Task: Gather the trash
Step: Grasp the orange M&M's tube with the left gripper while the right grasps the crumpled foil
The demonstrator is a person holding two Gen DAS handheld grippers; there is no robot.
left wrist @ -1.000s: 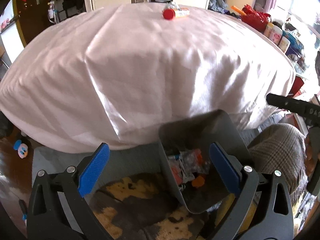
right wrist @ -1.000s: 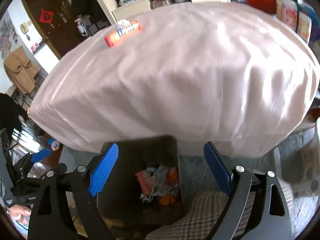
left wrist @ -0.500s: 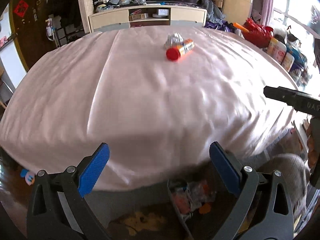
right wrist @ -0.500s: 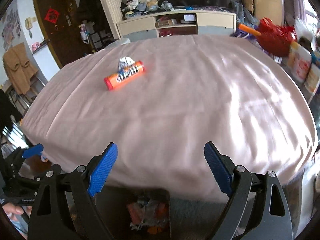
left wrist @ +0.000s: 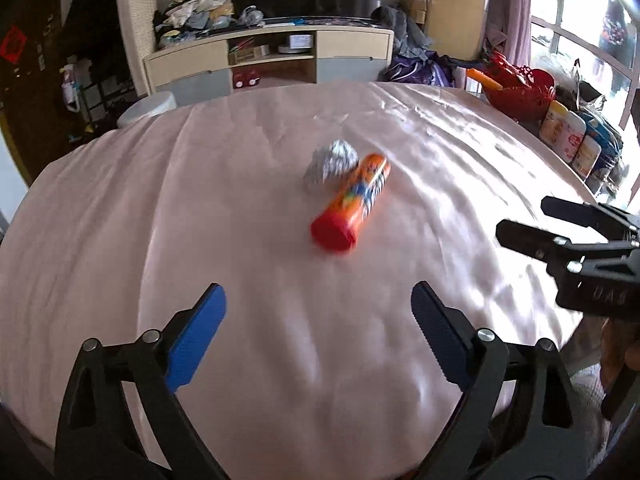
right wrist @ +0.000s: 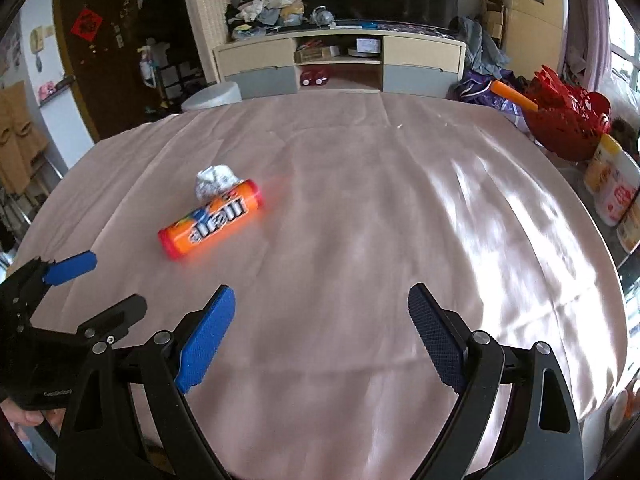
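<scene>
The orange tube (left wrist: 352, 204) lies on its side mid-tabletop (left wrist: 200, 220), red cap toward you, a foil ball (left wrist: 332, 162) touching its far end — both trash, I'd say, both yet to be collected. You're on the approach: your left hand-held gripper (left wrist: 318, 332), jaws just narrowed slightly, is released and empty; so is the right hand-held gripper (right wrist: 320, 336). Next, reach forward and straddle the tube crosswise.

Orange tube (left wrist: 354, 208): motion-blurred in both views, label lettering only partly legible. Crumpled foil ball (left wrist: 331, 163): partly hidden behind the tube. Right gripper (left wrist: 520, 222): cut off by the left view's edge. Shelf unit (right wrist: 340, 62): contents too small to identify.
</scene>
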